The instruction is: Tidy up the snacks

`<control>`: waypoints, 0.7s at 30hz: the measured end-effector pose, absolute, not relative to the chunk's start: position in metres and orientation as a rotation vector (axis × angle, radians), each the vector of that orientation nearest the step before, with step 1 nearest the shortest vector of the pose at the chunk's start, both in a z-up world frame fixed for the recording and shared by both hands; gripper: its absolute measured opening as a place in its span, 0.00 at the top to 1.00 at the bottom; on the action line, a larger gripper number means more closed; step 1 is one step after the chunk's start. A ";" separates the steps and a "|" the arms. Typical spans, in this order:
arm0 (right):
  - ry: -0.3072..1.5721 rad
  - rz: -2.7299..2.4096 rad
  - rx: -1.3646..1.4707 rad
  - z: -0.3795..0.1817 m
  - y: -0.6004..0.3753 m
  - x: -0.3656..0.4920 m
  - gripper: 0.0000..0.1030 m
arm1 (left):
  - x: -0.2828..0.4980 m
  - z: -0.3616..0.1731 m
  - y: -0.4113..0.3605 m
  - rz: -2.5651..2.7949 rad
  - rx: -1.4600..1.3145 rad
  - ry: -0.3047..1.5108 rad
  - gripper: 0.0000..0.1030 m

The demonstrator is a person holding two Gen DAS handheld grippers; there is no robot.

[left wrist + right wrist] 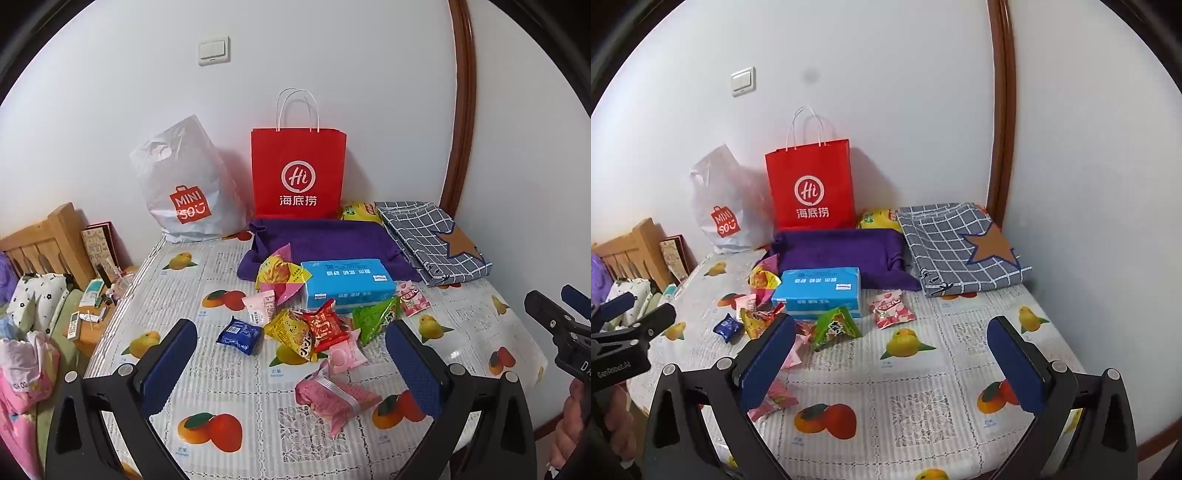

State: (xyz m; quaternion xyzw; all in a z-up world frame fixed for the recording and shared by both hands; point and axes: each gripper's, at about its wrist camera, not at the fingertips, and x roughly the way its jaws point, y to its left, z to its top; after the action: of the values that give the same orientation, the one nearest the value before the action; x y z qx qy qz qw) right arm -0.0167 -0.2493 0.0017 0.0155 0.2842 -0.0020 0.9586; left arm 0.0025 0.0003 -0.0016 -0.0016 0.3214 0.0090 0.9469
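Blue pads are seen spread wide on the left gripper (290, 358) and on the right gripper (892, 354); both are released, and nothing is held between them. Small snack packets (317, 328) are scattered on the fruit-patterned tablecloth (229, 373), just near the blue tissue pack (347, 282). Far behind, a red paper bag (298, 171) is stood against the wall.

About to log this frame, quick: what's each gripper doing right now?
Left gripper: open, fingers wide, holding nothing.
Right gripper: open, fingers wide, holding nothing.
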 end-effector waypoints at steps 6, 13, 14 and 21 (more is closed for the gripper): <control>0.587 0.007 0.056 -0.001 -0.246 -0.025 0.00 | -0.004 0.006 -0.012 0.001 0.011 0.631 0.00; 0.597 0.006 0.047 0.004 -0.251 -0.021 0.00 | -0.002 0.005 -0.010 -0.005 0.007 0.637 0.01; 0.599 0.010 0.047 0.005 -0.251 -0.021 0.00 | -0.002 0.005 -0.010 -0.006 0.007 0.638 0.01; 0.594 0.018 0.046 0.004 -0.246 -0.021 0.00 | -0.002 0.005 -0.008 -0.002 -0.005 0.639 0.01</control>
State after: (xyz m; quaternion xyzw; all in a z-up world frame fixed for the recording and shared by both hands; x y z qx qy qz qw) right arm -0.0207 -0.2461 0.0035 0.0228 0.2924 0.0089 0.9560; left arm -0.0024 -0.0085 0.0052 -0.0026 0.3140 -0.0011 0.9494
